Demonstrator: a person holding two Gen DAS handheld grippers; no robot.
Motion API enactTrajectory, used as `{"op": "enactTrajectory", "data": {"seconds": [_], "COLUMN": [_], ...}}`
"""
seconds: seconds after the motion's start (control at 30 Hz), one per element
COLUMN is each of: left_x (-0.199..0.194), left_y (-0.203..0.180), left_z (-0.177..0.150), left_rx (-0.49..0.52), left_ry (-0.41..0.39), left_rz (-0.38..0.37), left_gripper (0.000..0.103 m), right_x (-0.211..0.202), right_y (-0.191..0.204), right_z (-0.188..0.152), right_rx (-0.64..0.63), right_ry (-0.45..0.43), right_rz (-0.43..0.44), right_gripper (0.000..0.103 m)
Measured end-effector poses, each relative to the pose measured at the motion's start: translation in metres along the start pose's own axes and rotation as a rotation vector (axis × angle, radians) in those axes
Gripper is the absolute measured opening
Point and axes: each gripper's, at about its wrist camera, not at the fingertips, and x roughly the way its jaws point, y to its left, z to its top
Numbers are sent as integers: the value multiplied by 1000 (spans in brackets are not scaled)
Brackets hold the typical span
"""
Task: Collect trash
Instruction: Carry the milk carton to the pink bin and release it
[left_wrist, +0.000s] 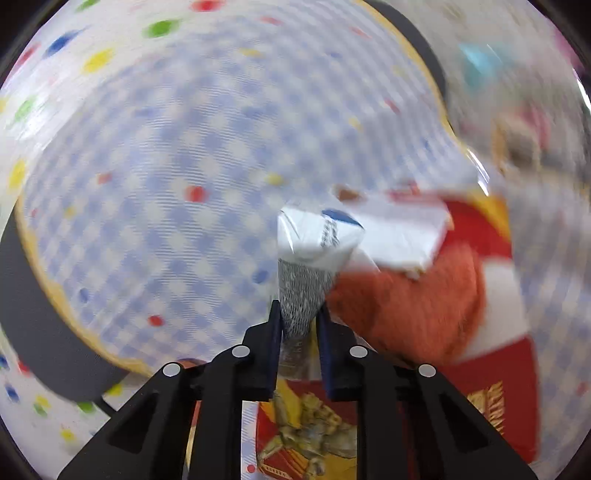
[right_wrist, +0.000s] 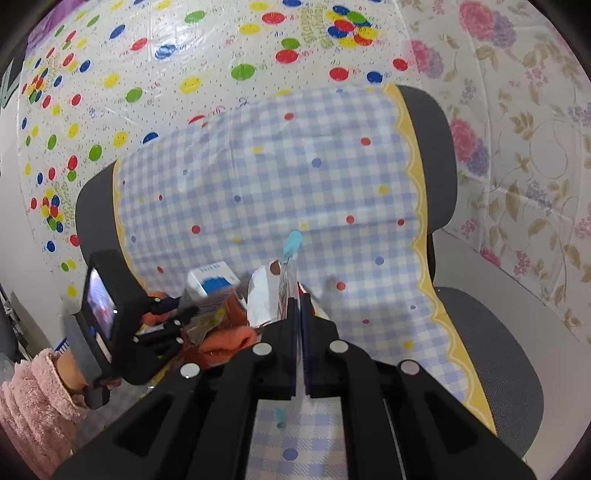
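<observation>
Your left gripper (left_wrist: 299, 325) is clamped on a crumpled white-and-blue wrapper (left_wrist: 317, 236), pinching its narrow grey-printed tail so the bulk of it stands out forward past the fingertips, along the line of the fingers — the left view is smeared by motion, so finer detail is lost. Your right gripper (right_wrist: 298, 306) has its jaws nearly together on a thin clear strip with a light blue tip (right_wrist: 293, 242), which also runs straight out ahead, long axis in line with the tool. Both pieces sit above the blue checked cloth (right_wrist: 258, 177) draped over the grey office chair (right_wrist: 436, 122). What the coming move turns on is the pile just to the left of your right gripper: an orange fuzzy cloth (right_wrist: 232, 339), a red printed packet (left_wrist: 491, 398) and a white box with blue print (right_wrist: 214, 280) (whether any of these serves as the collecting bag, the pictures do not show). That heap lies between your two tools, right beside the left one's load, so the left hand looks the nearer to drop in first, I judge, with the right following from the chair side
</observation>
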Motion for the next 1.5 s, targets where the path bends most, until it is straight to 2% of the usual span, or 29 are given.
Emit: {"op": "enactTrajectory", "data": {"seconds": [0.07, 0.13, 0.27, 0.43, 0.57, 0.9, 1.17, 1.37, 1.5], "left_x": [-24, -54, -104, -149, -171, -207, -228, -227, -221], "left_y": [23, 40, 40, 13, -20, -91, -163, -218, -251], "left_z": [5, 6, -3, -24, -45, -84, -75, -66, -61], "left_rx": [-130, -238, -335, -399, -387, -343, -238, -156, -107], "left_ry": [-37, -70, -103, -113, -106, -65, -82, -54, -17], "left_rz": [-22, -82, -169, -227, -221, -318, -469, -586, -648], "left_gripper": [18, 18, 18, 18, 18, 18, 19, 19, 19], "right_x": [-12, -23, -44, -68, -87, -143, -202, -234, -242], "right_y": [1, 4, 16, 28, 29, 8, -37, -73, -96], "right_z": [3, 3, -3, -25, -50, -108, -143, -174, -194], "right_rx": [4, 7, -1, -4, 2, 35, 110, 168, 218], "right_ry": [-26, -39, -45, -22, 12, 63, 63, 99, 139], "right_rz": [-4, -1, 19, 32, 22, -67, -241, -375, -431], "right_gripper": [3, 3, 3, 3, 3, 3, 3, 3, 3]}}
